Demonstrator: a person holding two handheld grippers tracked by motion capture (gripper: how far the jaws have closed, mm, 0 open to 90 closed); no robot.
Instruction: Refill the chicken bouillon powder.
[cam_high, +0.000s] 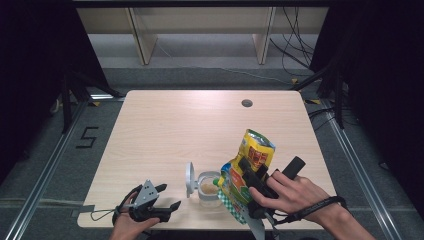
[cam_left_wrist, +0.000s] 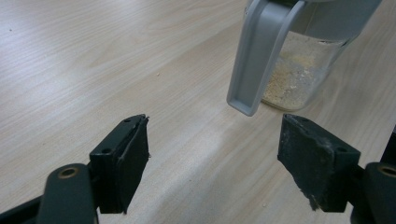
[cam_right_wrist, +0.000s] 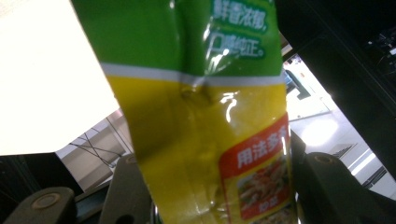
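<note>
Seasoning pouch (cam_high: 248, 167), clamped upright-tilted in the right gripper (cam_high: 251, 176), overhangs the open jar (cam_high: 209, 188); left gripper (cam_high: 162, 204) gapes empty.

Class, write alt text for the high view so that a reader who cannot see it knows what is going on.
At the near edge of a wooden table, the right claw grips a yellow-and-green pouch tilted beside an open clear jar holding pale powder, its grey lid flipped up. The left claw rests open to the jar's left, holding nothing.
</note>
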